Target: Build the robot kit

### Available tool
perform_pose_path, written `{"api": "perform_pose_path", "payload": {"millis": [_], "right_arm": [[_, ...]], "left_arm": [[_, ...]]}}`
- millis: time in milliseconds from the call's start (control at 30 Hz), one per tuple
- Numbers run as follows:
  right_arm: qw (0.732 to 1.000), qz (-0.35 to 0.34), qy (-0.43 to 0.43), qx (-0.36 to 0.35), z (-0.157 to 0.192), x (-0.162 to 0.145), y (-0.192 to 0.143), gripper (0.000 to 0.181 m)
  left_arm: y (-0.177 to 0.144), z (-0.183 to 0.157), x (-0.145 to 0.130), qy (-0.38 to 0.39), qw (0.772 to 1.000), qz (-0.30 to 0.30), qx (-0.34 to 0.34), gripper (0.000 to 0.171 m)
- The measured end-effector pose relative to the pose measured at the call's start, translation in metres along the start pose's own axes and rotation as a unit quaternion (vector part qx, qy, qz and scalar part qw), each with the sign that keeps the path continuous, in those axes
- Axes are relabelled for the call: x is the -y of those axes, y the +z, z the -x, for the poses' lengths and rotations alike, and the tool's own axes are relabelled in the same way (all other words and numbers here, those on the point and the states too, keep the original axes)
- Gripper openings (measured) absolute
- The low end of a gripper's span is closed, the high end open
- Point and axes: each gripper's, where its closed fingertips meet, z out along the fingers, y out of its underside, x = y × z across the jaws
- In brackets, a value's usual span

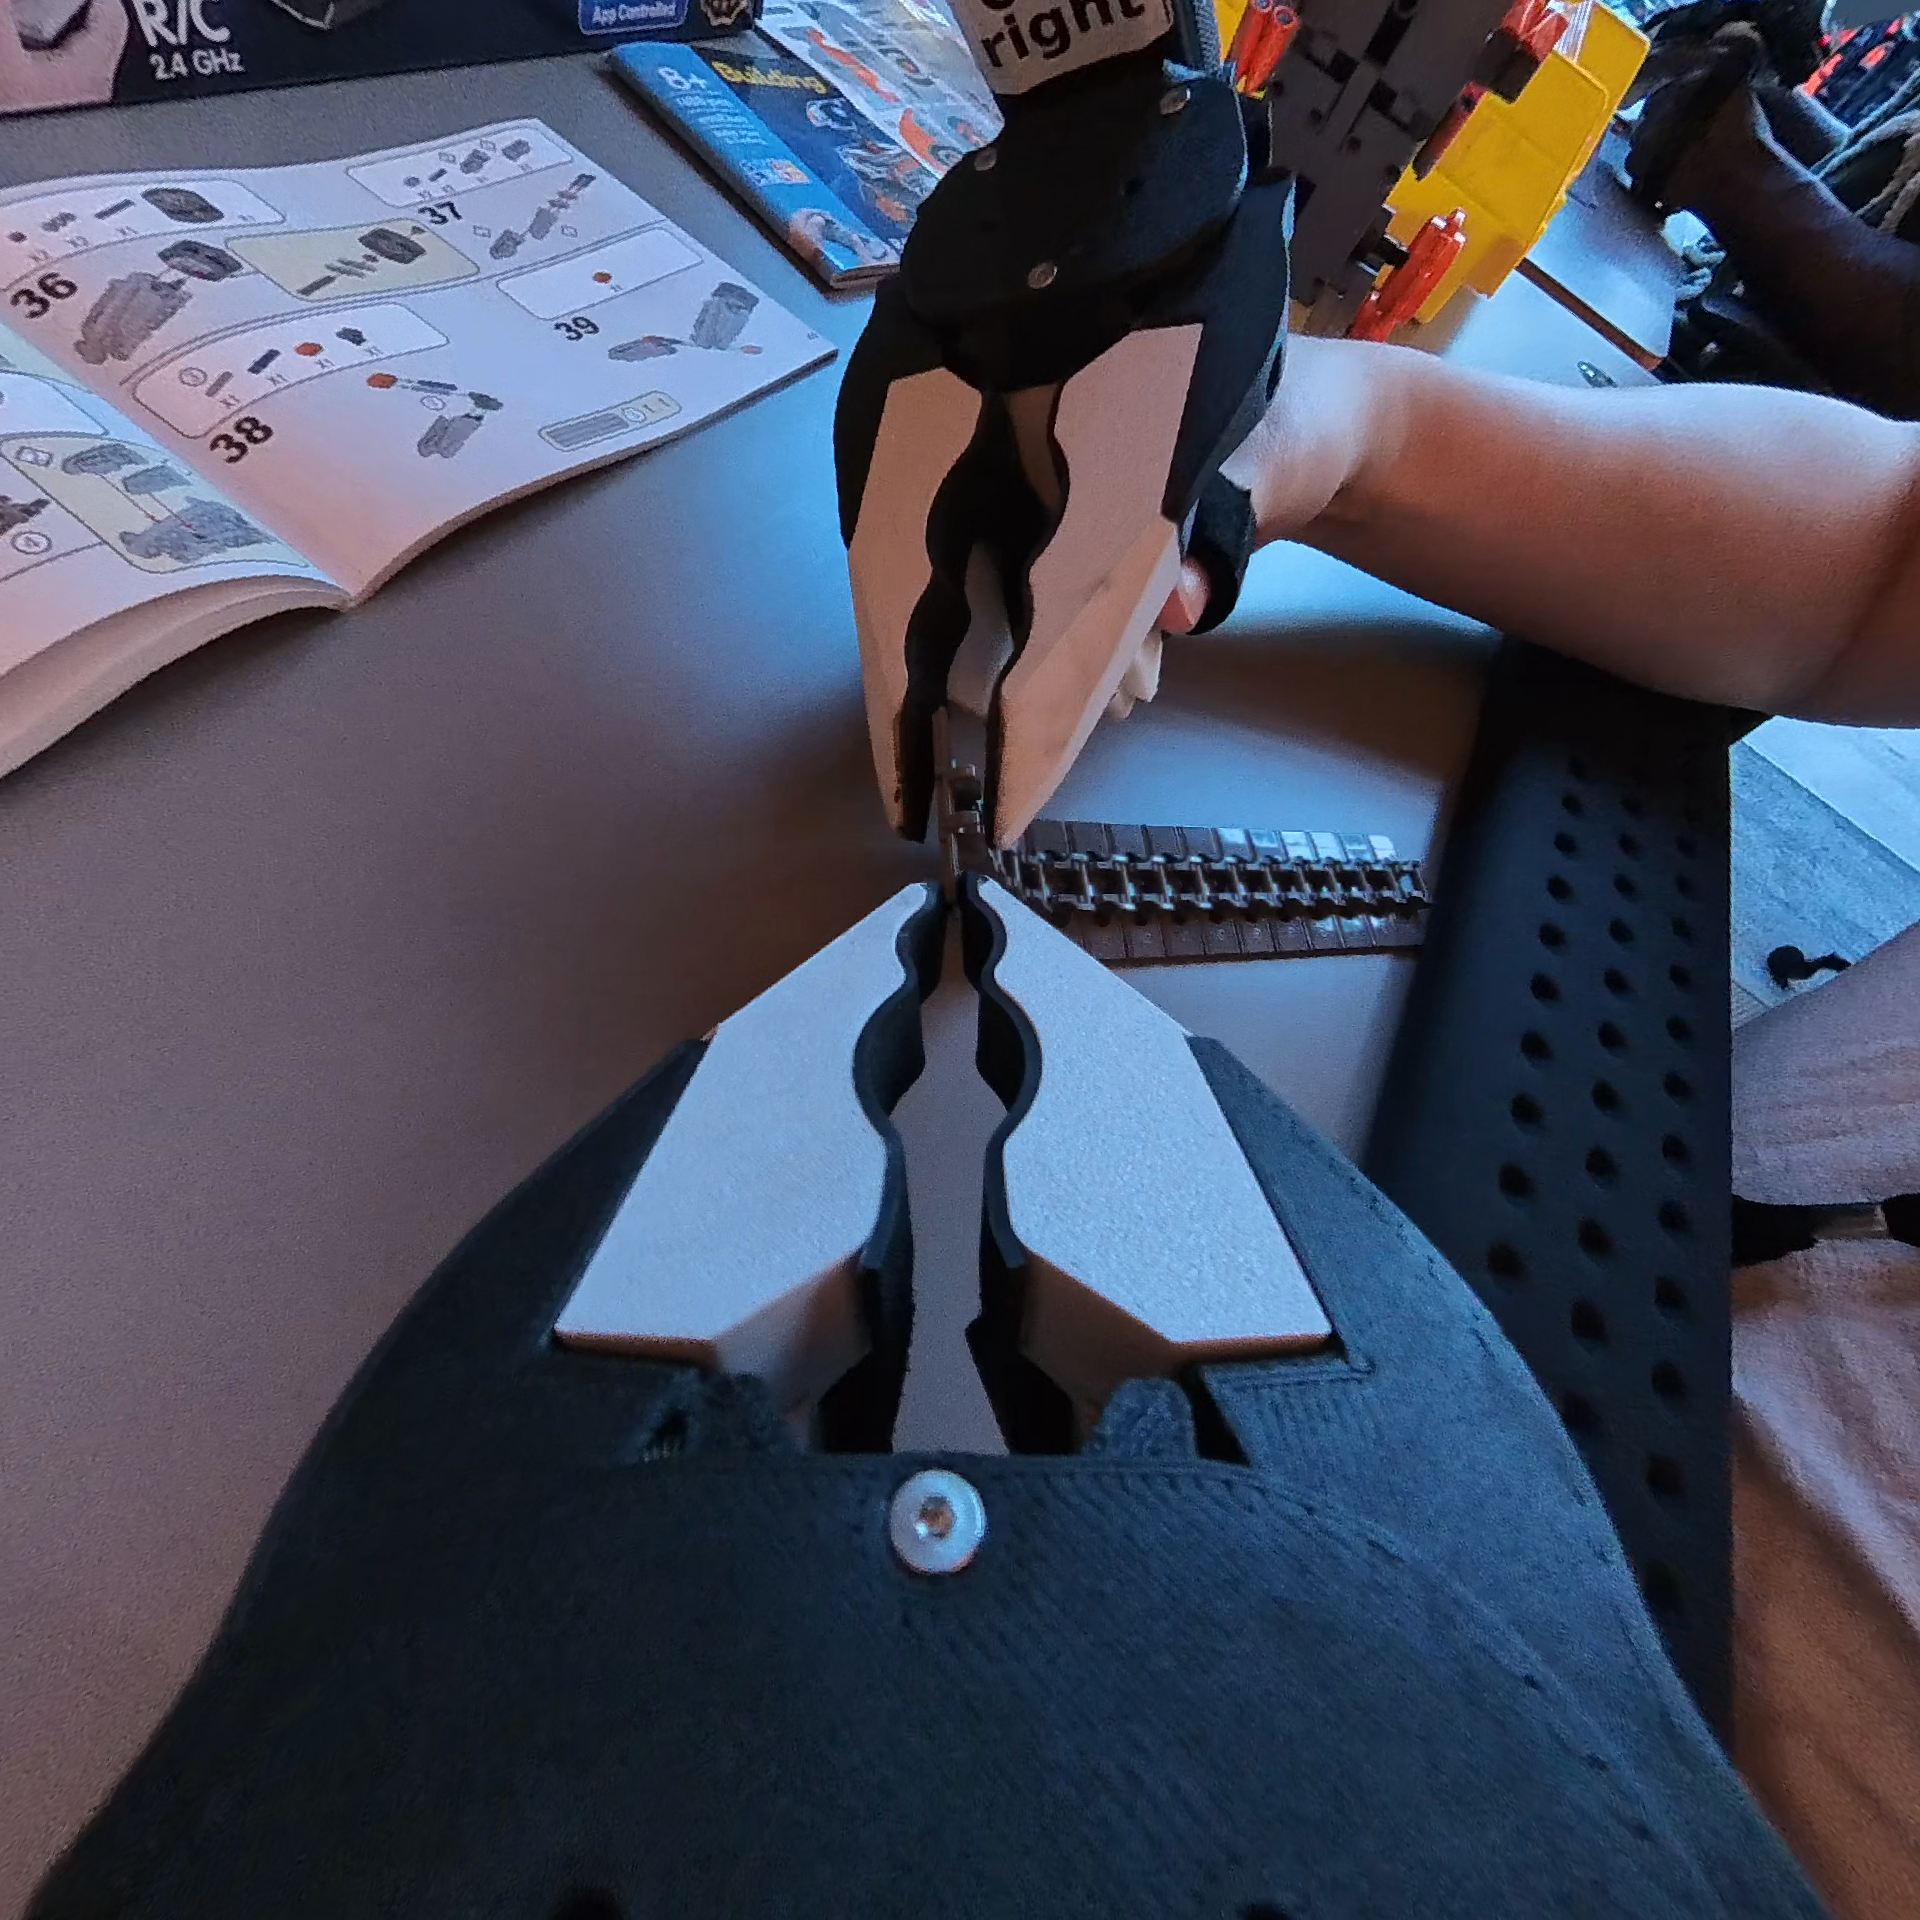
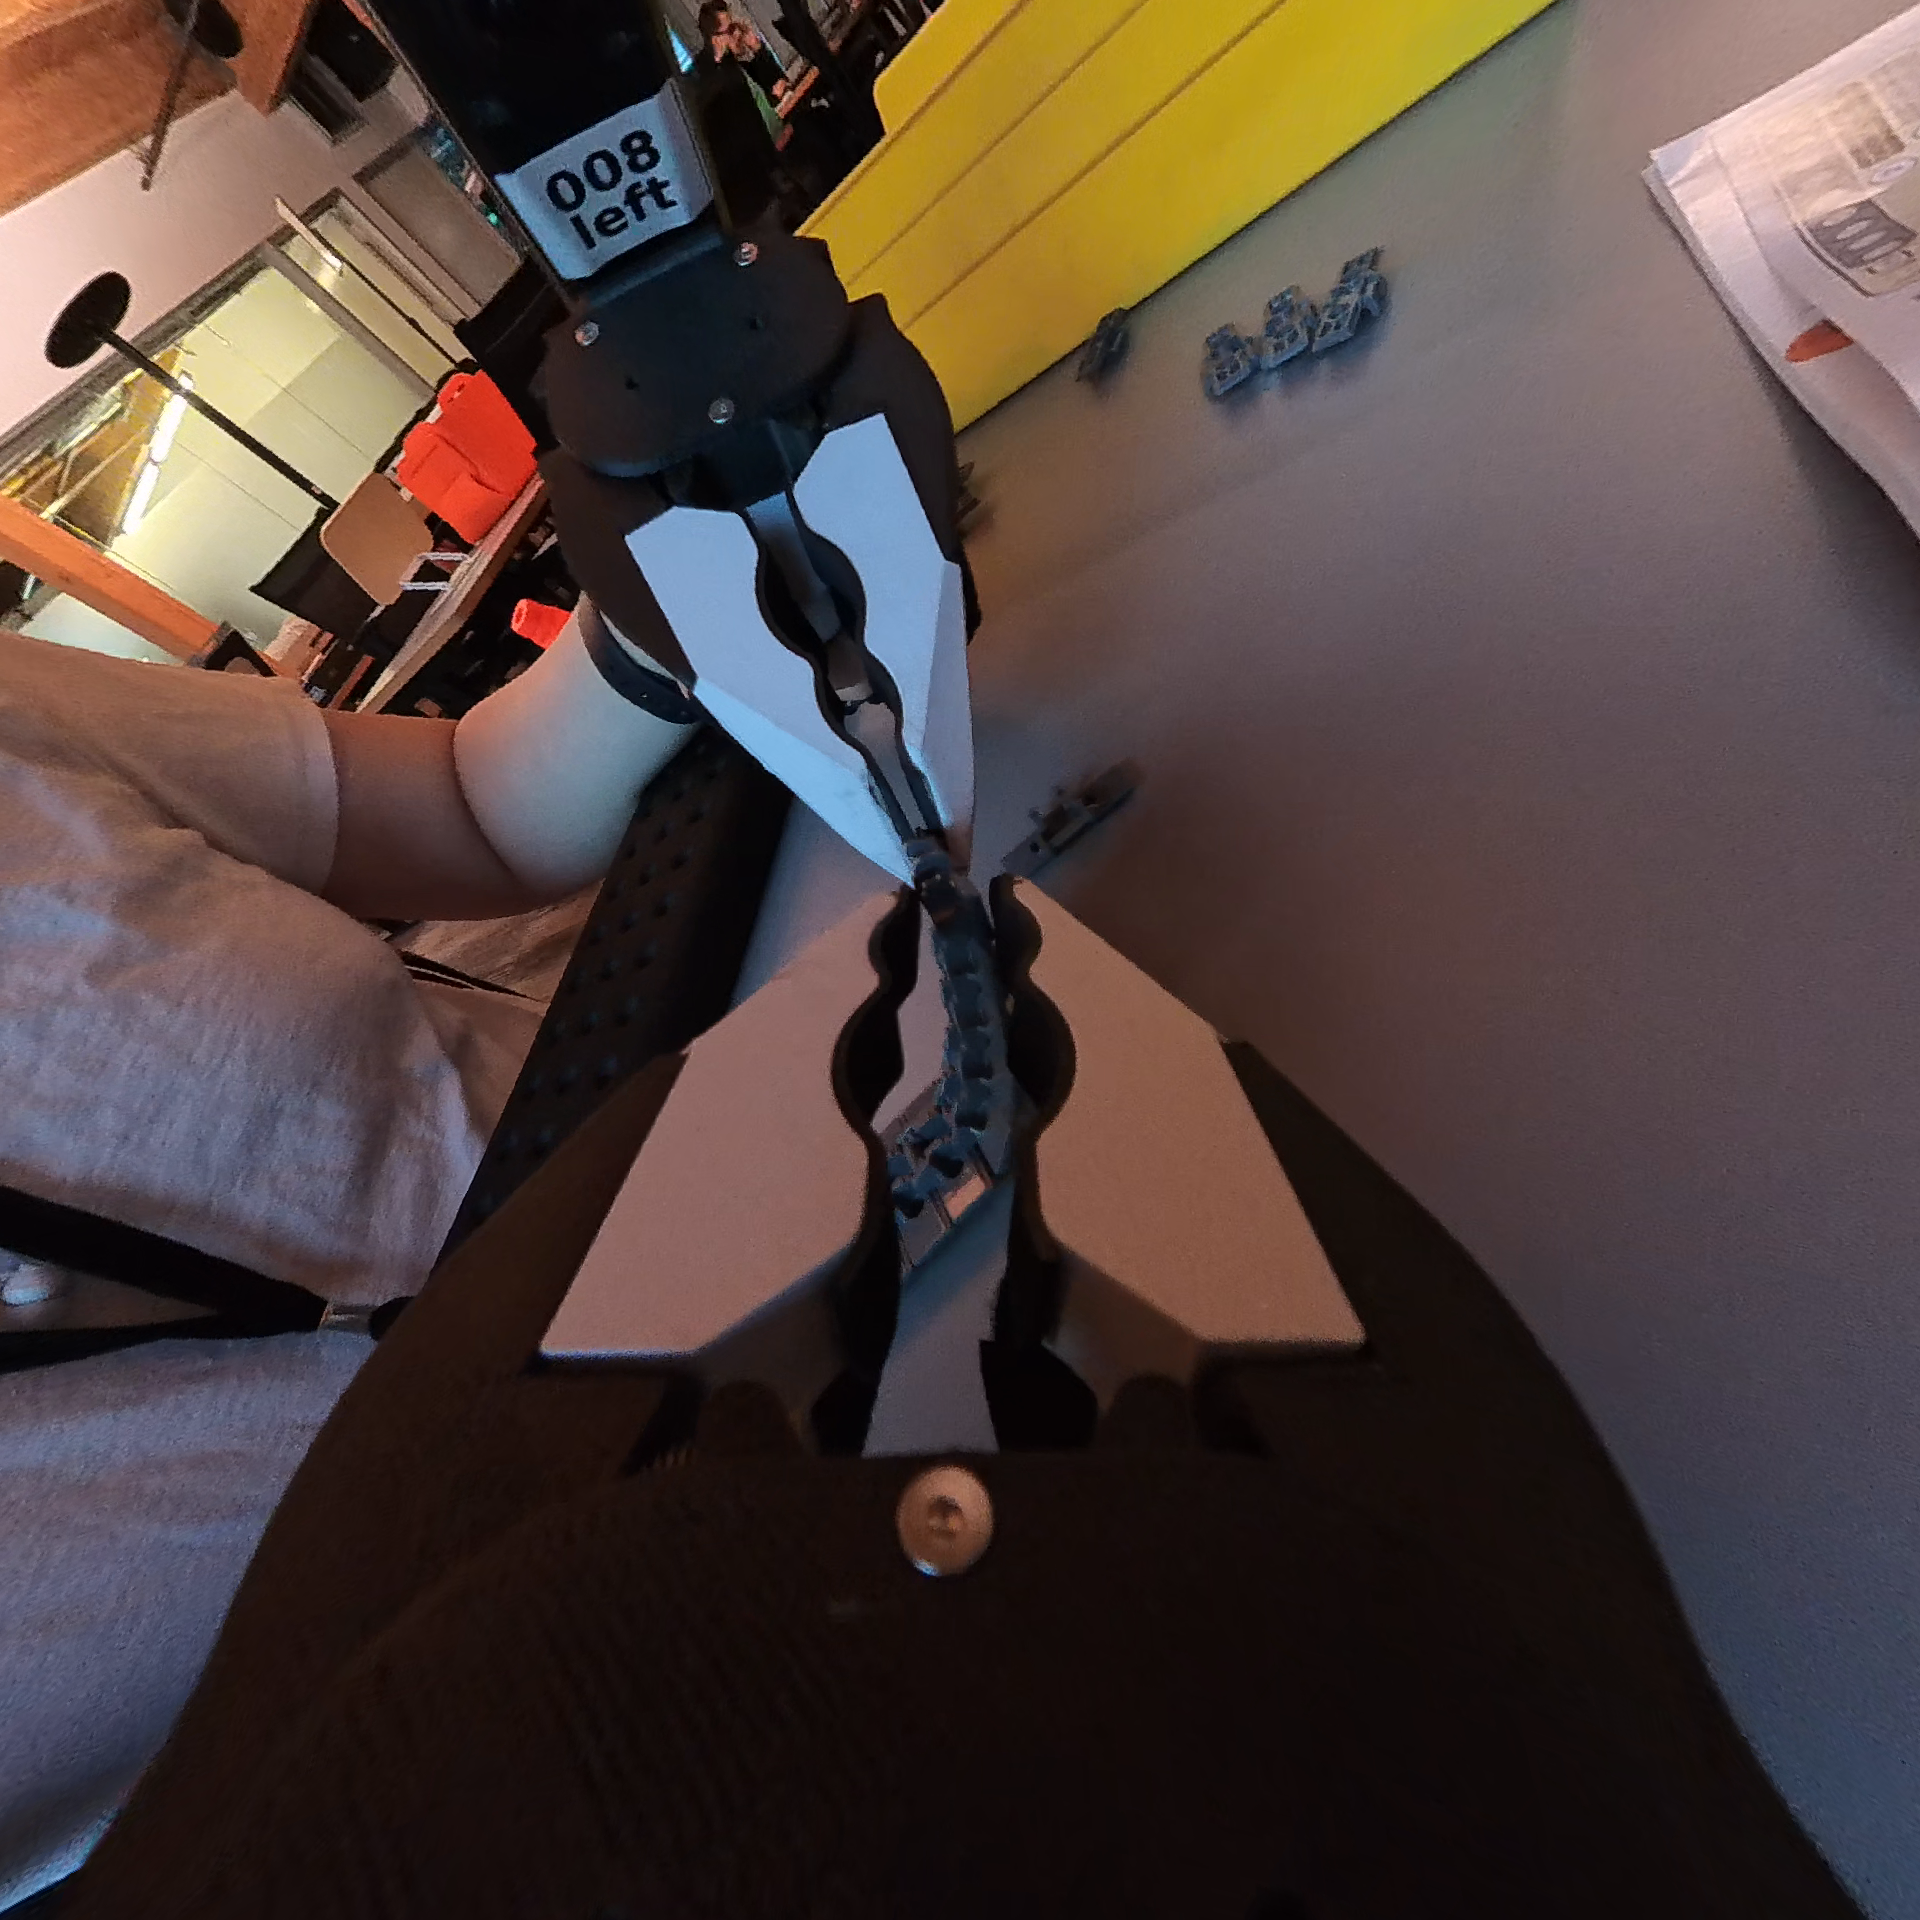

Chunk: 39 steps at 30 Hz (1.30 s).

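A dark grey toy track chain [image 1: 1205, 883] lies on the grey table [image 1: 520, 831], and its left end rises between the two grippers. My left gripper [image 1: 951, 896] is shut on the end link of the chain. My right gripper [image 1: 951, 831] comes down from above, tip to tip with the left one, and is shut on the chain just above that link. In the right wrist view the chain [image 2: 971, 1008] runs up between the fingers of my right gripper [image 2: 956, 894] and meets my left gripper [image 2: 935, 852].
An open instruction booklet [image 1: 312, 364], a blue booklet [image 1: 790, 156] and a yellow and grey brick model [image 1: 1455, 156] are at the back. A black perforated chair back [image 1: 1590, 1091] is on the right. Loose grey pieces [image 2: 1299, 327], a flat grey piece [image 2: 1070, 821] and a yellow box [image 2: 1091, 187] are nearby. My left and right fingertips are right by each other.
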Motion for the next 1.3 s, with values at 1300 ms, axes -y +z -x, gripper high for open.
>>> {"api": "perform_pose_path", "payload": {"millis": [1300], "right_arm": [[0.993, -0.049, 0.092, 0.045, 0.0, 0.012, -0.003, 0.024]], "left_arm": [[-0.008, 0.003, 0.012, -0.012, 0.999, -0.046, 0.018, 0.001]]}}
